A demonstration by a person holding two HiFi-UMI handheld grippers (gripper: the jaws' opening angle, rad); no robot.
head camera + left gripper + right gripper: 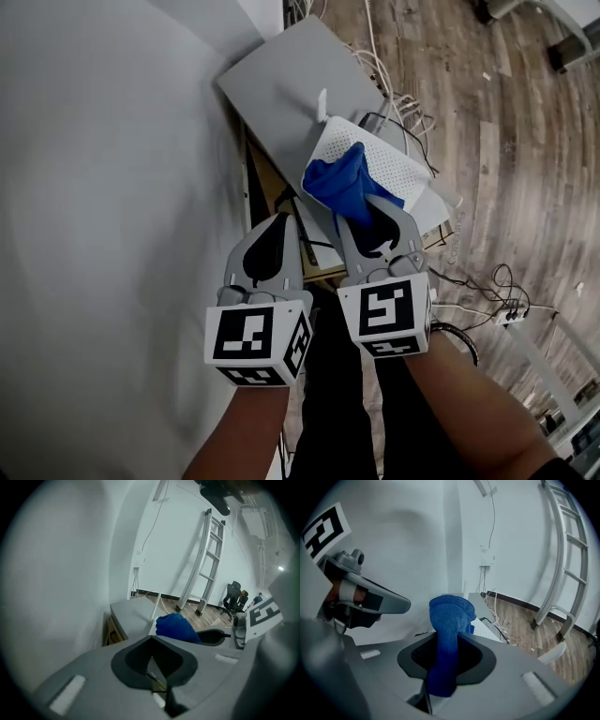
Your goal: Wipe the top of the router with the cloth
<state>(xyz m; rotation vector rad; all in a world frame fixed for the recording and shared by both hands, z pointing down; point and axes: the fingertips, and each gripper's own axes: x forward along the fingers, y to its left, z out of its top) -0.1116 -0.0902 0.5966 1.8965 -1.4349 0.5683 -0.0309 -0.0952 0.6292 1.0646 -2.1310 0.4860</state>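
While the blue cloth (342,183) lies over the white router (398,169), pinched in the right claw (373,214), the left claw (274,225) is pressed together, empty, at its nine o'clock. A hard push could slide the router off the grey box (281,84) towards the cables (403,98) and wood floor (506,141) at three o'clock.

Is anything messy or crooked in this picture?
A little, yes. A bunch of loose white cables lies tangled on the floor behind the router. The gray box under the router sits crooked to the wall. The blue cloth is bunched up, not flat. Nothing looks spilled or broken.
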